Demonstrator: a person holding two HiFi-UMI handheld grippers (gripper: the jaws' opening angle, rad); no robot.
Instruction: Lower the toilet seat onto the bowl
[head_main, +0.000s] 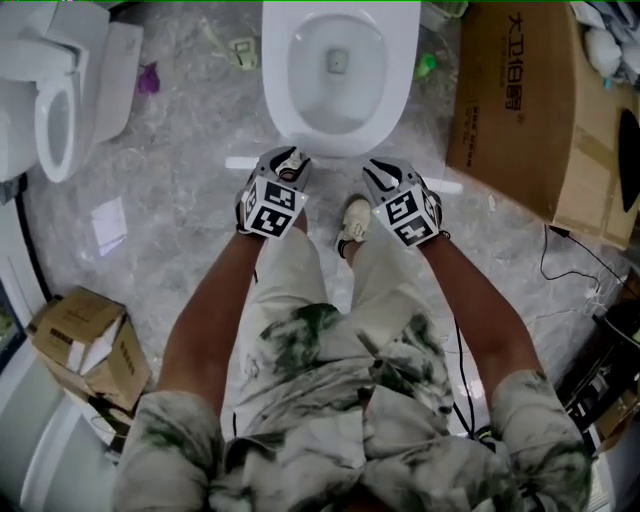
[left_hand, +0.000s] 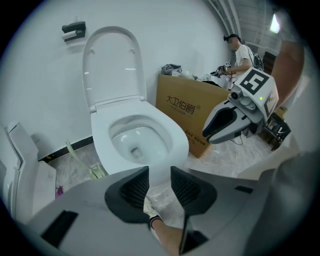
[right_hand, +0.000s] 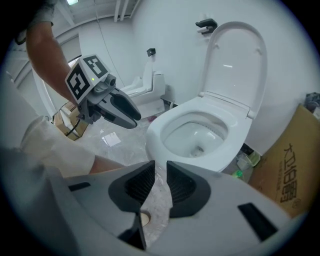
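Looks basically done to me: toilet seat (head_main: 398, 80) seems flat on the bowl (left_hand: 131, 137), lid (left_hand: 114, 65) up, left gripper (left_hand: 160, 170) and right gripper (right_hand: 160, 164) empty, jaws apart, nearby.

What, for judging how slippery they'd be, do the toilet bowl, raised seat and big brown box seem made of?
Toilet bowl: likely glazed ceramic, glossy white with bright highlights. Raised seat: probably moulded plastic, thin, smooth, white, though hard to confirm. Box: cardboard, matte brown, printed, creased edges.
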